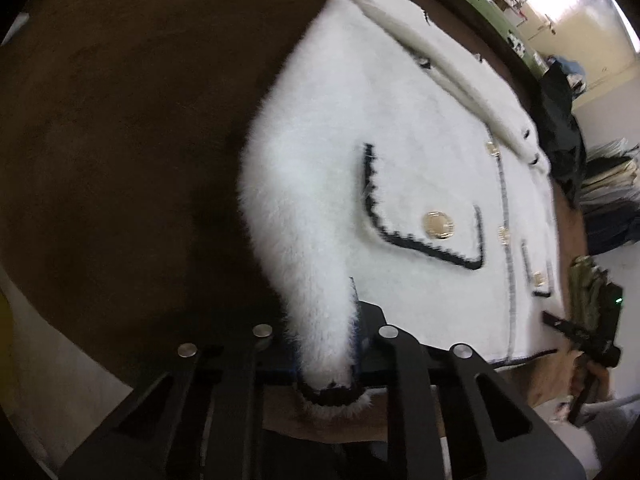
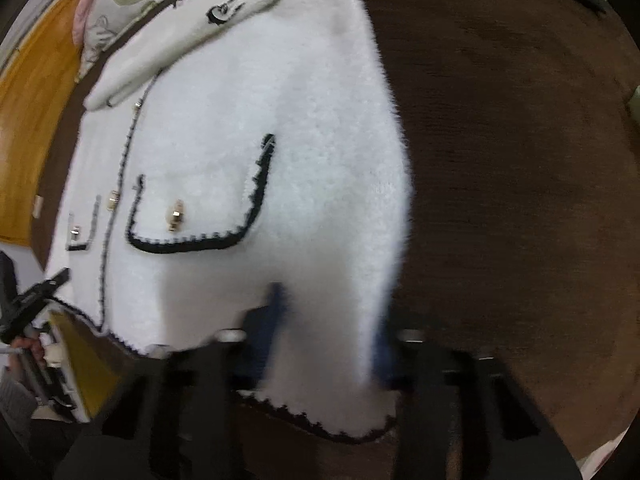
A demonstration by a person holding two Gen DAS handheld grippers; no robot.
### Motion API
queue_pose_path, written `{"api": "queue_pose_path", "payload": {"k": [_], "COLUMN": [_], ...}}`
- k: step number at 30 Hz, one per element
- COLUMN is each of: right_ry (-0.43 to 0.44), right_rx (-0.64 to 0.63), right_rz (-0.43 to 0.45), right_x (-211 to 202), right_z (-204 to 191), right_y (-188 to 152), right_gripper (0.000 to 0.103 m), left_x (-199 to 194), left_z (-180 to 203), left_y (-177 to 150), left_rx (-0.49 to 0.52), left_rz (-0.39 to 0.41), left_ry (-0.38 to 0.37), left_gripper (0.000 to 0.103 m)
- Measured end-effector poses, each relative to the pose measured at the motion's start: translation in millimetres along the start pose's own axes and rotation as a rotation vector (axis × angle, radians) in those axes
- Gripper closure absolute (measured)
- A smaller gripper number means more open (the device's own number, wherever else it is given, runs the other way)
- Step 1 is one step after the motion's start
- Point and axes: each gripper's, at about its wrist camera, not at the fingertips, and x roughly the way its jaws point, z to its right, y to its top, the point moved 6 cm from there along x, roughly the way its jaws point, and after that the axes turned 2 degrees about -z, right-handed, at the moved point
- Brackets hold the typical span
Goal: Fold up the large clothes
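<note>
A white fluffy jacket (image 1: 400, 152) with black trim, gold buttons and front pockets lies flat on a dark brown surface (image 1: 120, 140); it also shows in the right wrist view (image 2: 248, 120). My left gripper (image 1: 326, 344) is shut on the left sleeve cuff (image 1: 328, 384), whose black-trimmed end hangs between the fingers. My right gripper (image 2: 320, 344) is shut on the right sleeve cuff (image 2: 320, 400), which drapes toward the camera. Each gripper shows at the edge of the other's view: the right one (image 1: 576, 332) and the left one (image 2: 36, 292).
A green strip and room clutter lie beyond the jacket's collar (image 1: 500, 12). Stacked clothes (image 1: 608, 184) sit at the right. An orange panel (image 2: 36, 120) and a patterned cushion (image 2: 120, 0) lie at the far left. Bare brown surface (image 2: 520, 180) flanks the jacket.
</note>
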Motion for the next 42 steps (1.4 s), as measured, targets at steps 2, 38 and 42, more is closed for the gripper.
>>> {"api": "queue_pose_path", "payload": {"k": [2,38,42], "right_ry": [-0.019,0.033,-0.001], "right_rx": [-0.044,-0.145,-0.108], "right_rz": [-0.013,0.345,0.375], "right_x": [0,-174,-155], "right_z": [-6,-80,-77], "right_y": [2,241,288], "right_gripper": [0.089,0.092,0.092], "left_x": [-1,-143,-119], "left_z": [6,136,142], "left_y": [2,259,305], "left_rx": [0.002,0.074,0.093], "left_rz": [0.004,0.406,0.417], "left_ry": [-0.008,0.049,0.052], "left_gripper": [0.084,0.084,0.084]}}
